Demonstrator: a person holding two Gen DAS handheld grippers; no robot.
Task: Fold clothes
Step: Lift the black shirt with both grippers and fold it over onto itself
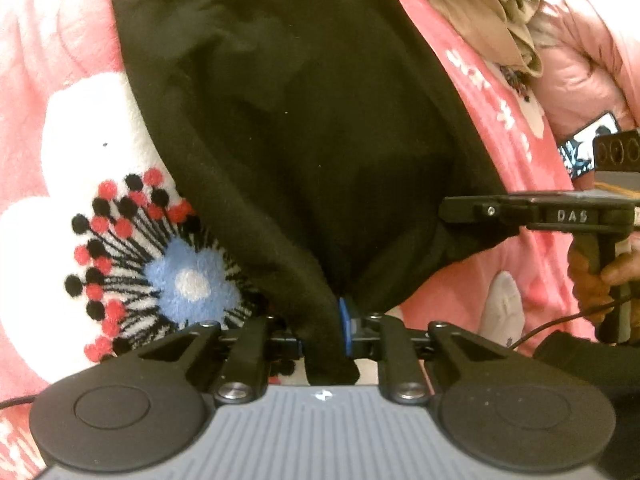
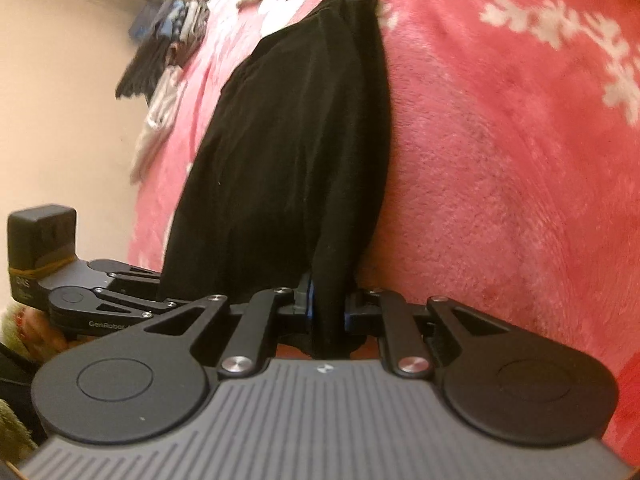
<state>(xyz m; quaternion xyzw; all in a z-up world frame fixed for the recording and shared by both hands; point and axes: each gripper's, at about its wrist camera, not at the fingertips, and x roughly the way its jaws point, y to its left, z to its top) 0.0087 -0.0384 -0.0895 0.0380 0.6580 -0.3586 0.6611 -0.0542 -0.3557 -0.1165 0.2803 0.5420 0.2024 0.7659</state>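
Observation:
A black garment (image 1: pixel 288 120) lies stretched over a pink flowered blanket (image 1: pixel 460 292). My left gripper (image 1: pixel 326 332) is shut on its near edge, with cloth bunched between the blue-padded fingers. My right gripper (image 2: pixel 329 308) is shut on another part of the same black garment (image 2: pixel 280 152), which runs away from it across the pink blanket (image 2: pixel 500 180). In the left wrist view the right gripper (image 1: pixel 452 210) shows from the side at the garment's right edge, held by a hand (image 1: pixel 592 276). The left gripper (image 2: pixel 156 284) shows at the left in the right wrist view, its tips behind the cloth.
A beige garment (image 1: pixel 488 12) lies crumpled at the far right of the blanket. A pink padded jacket (image 1: pixel 580 68) lies beside it. Several patterned clothes (image 2: pixel 168 40) are piled at the blanket's far left edge, by a pale wall (image 2: pixel 60 100).

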